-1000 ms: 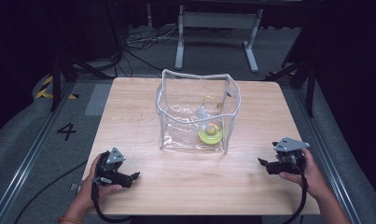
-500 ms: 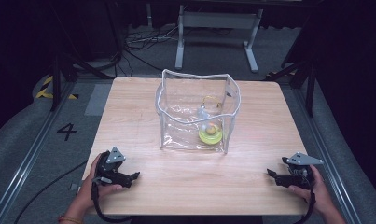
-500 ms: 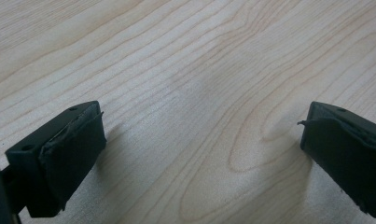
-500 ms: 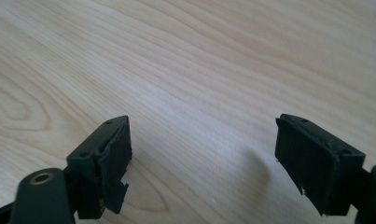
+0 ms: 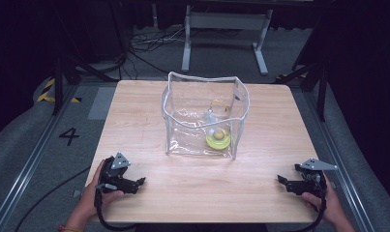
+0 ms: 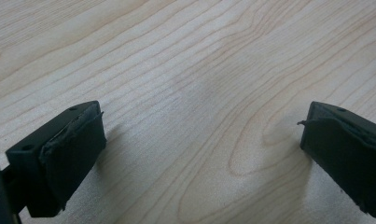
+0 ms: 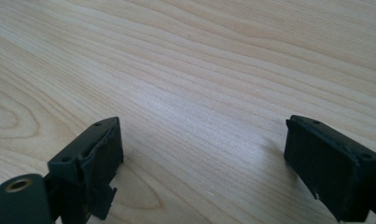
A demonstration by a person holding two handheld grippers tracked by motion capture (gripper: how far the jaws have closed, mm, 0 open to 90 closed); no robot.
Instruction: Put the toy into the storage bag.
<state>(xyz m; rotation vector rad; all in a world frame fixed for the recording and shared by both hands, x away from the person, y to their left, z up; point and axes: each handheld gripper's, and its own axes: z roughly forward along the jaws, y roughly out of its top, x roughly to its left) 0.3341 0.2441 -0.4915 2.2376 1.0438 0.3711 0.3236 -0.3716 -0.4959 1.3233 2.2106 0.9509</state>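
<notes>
Resting low on the wooden bench (image 5: 149, 121), both tongs sit near its front edge, one at each corner. Left tongs (image 5: 140, 182) at about 7 o'clock from the bench centre, held in the left hand (image 5: 93, 195), jaws aimed toward 3 o'clock. Right tongs (image 5: 281, 180) at about 4 o'clock, held in the right hand (image 5: 328, 205), jaws aimed toward 9 o'clock.

Left gripper view: left tongs (image 6: 199, 154) spread wide, jaws far apart, bare wood grain between them, nothing held. Right gripper view: right tongs (image 7: 202, 163) likewise wide open, bare wood between the jaws, nothing held.

Clear plastic bag (image 5: 192, 125) stands upright and open-topped at the bench centre, white-trimmed rim wavy. Inside it, at the floor toward the front right corner, a yellow-green ring (image 5: 218, 139) lies flat with a small pale ball (image 5: 211, 131) touching its rim; the small pieces above these are too unclear to name.

Bag lies at about 1 o'clock from the left tongs and 11 o'clock from the right tongs, well apart from both. Open bench between the two tongs.

Cable (image 5: 105, 220) trails off the front edge from the left tongs.
</notes>
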